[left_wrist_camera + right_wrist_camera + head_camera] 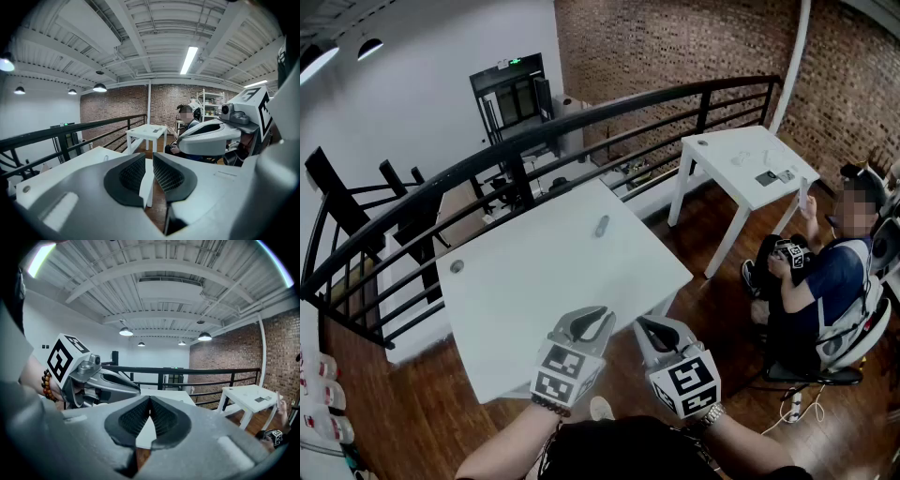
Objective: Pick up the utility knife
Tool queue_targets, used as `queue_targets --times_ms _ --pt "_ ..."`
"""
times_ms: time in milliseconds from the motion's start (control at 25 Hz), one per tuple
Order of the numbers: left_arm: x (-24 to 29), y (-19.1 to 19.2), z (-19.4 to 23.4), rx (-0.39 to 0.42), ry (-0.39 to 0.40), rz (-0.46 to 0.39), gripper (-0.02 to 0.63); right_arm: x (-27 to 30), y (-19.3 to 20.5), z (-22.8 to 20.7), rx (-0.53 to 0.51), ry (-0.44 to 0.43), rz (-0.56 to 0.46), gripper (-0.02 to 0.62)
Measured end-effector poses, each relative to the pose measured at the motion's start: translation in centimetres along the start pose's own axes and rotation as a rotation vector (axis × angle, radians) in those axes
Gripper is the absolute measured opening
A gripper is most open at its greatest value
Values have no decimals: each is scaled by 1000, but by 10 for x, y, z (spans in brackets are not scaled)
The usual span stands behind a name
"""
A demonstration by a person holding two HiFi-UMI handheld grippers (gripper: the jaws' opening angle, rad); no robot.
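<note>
The utility knife (602, 226), a small grey bar, lies on the far right part of the white table (544, 291). In the left gripper view it is a tiny sliver (106, 158) on the tabletop. My left gripper (596, 316) hovers over the table's near edge, shut and holding nothing, well short of the knife. My right gripper (646, 325) is level with it, just off the table's near right edge, also shut and holding nothing. From its own camera, the left gripper (149, 158) has its pads nearly touching. The right gripper (150, 400) has its tips meeting.
A small round grey thing (457, 266) sits at the table's far left corner. A black railing (581, 127) runs behind the table. To the right stands a second white table (750, 164) with small items, and a person (825, 281) sits on a chair beside it. The floor is wooden.
</note>
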State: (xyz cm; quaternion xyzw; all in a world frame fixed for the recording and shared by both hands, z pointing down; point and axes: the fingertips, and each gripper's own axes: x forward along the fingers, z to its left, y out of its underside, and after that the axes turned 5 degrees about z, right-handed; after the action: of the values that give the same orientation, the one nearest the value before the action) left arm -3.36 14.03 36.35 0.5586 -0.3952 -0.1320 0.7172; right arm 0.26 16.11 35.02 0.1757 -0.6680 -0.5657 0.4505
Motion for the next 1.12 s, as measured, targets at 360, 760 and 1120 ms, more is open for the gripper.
queue_targets --times_ms 360,760,1120 --pt "25 -12 74 -12 -11 17 109 72 -22 -13 -15 -13 32 -7" --pt "103 -1 141 -67 -60 116 164 149 -9 -68 33 -67 74 -6" --pt "215 17 213 -146 -135 272 178 229 10 -149 65 -166 143 -6"
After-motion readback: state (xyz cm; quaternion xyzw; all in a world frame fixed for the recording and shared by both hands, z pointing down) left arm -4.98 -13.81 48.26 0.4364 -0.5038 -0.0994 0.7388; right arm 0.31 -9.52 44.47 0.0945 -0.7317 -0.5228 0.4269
